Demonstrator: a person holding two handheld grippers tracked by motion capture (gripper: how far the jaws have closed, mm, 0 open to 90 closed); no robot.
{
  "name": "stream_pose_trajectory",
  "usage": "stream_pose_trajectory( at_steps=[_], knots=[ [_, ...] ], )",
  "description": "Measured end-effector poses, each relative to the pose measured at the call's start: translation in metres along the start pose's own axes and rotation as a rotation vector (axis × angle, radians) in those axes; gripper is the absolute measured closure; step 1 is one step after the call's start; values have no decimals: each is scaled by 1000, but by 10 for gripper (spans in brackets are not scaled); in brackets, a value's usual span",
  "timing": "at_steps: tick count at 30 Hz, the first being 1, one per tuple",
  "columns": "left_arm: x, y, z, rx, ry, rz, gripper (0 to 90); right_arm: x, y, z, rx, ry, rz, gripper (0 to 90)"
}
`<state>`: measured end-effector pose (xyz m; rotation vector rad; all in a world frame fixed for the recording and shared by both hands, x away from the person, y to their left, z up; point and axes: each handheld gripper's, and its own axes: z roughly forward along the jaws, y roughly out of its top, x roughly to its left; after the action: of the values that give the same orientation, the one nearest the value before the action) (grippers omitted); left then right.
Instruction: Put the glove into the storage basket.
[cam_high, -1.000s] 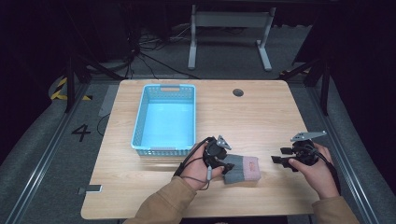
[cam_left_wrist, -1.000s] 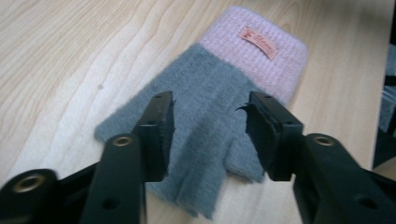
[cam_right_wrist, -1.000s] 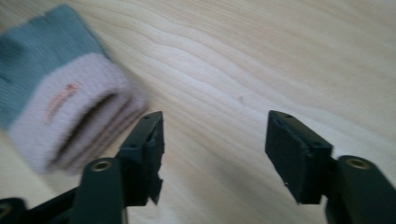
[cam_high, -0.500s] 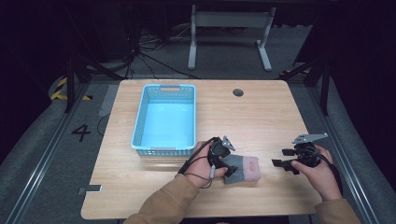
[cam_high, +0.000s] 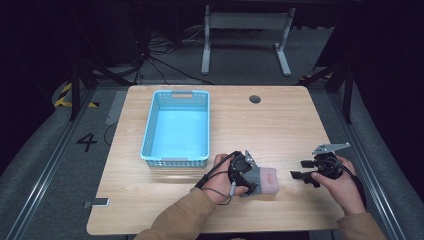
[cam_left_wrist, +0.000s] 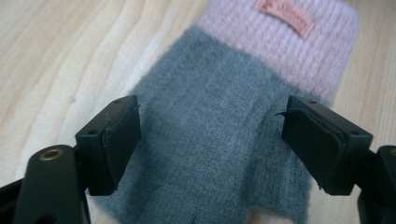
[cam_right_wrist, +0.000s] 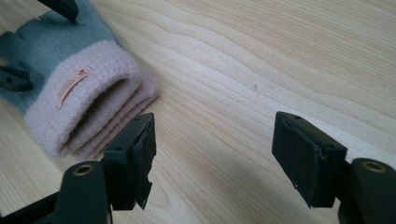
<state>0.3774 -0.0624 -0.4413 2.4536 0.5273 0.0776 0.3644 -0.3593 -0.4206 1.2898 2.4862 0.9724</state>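
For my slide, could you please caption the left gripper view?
Left gripper, jaws open, poised over a grey glove with pink cuff on the wooden table.

Tan sleeves are covering both forearms. The left gripper (cam_high: 248, 176) is showing black jaws with matte pads and a brass-ringed screw hole, a black cable trailing from it. The right gripper (cam_high: 301, 175) is wearing a grey three-cornered plate on top.

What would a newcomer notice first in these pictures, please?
Probably the grey knitted glove with a pink ribbed cuff, lying flat near the wooden table's front edge, with the left hand-held gripper over it, jaws open either side. Next, the empty light-blue plastic basket, further back to the left.
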Motion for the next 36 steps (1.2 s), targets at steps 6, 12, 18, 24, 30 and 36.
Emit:
stream_pose_trajectory(
  at_steps=[6,12,18,24,30,36],
  knots=[
    [-2,-2,6,7,7,2,168,2,1,1,-6,27,-14,310],
    [-5,-3,9,2,33,6,164,3,1,2,-7,28,-22,309],
    [-11,-4,9,7,59,-8,202,4,2,3,-13,18,-28,313],
    [-18,-5,7,-3,55,-5,376,4,3,0,-30,2,-27,321],
    [-20,-4,6,-5,46,-4,539,4,3,-3,-48,-8,-24,321],
    [-23,-4,5,1,51,-6,638,2,3,-4,-51,-11,-22,324]
  ],
)
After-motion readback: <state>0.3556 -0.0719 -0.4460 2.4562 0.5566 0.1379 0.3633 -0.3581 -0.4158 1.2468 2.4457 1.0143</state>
